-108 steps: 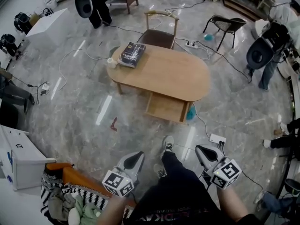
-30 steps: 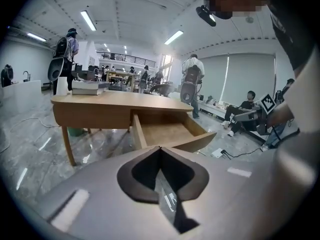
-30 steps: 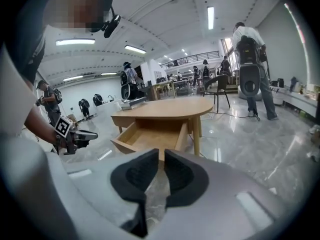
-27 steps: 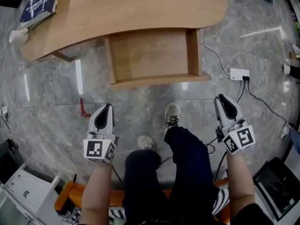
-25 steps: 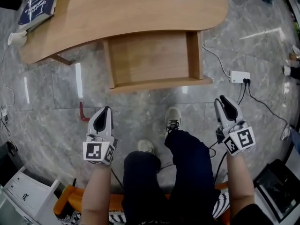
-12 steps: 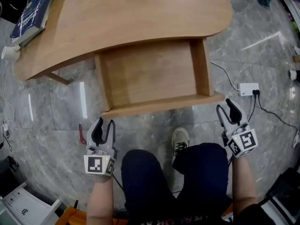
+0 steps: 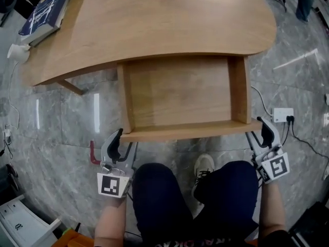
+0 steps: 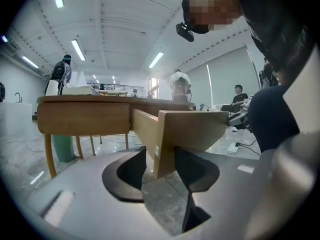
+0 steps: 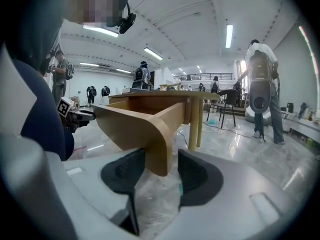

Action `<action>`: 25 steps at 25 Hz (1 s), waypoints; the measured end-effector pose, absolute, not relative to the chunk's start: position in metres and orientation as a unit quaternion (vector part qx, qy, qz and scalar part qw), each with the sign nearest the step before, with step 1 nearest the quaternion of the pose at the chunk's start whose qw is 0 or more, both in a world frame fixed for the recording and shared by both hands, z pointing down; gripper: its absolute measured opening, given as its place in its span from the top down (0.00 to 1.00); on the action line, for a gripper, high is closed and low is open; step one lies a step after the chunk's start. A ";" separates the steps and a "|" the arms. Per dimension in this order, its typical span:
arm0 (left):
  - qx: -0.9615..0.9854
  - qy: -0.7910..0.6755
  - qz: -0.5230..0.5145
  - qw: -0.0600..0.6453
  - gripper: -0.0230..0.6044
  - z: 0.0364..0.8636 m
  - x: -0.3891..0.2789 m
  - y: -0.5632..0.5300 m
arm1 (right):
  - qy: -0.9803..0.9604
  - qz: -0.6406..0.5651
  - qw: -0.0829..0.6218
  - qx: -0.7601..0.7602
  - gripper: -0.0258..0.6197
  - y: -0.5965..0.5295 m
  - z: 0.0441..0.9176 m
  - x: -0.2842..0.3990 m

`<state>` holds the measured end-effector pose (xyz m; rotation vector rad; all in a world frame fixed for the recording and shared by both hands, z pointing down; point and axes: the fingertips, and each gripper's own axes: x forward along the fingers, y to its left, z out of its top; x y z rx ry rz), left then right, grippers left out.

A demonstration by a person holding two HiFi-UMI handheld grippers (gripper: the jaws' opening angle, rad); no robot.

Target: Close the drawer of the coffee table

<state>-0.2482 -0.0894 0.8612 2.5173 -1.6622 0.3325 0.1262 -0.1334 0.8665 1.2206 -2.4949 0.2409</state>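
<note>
1. The drawer (image 7: 177, 99) stands pulled out from the coffee table's (image 7: 164, 19) near side, the closing push not yet made.
2. Left gripper (image 7: 123, 144) and right gripper (image 7: 258, 136), jaws opening, straddle its front corners unclamped.

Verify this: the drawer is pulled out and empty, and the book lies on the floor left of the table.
One thing is wrong: the book is not on the floor. The head view shows it lying on the table, at its far left corner. The rest holds: the drawer is pulled out and empty.
</note>
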 end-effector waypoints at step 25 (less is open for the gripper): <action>0.832 -0.542 0.115 0.035 0.72 0.835 -0.246 -0.113 | -0.868 0.076 0.146 0.469 0.67 -0.143 0.852 0.116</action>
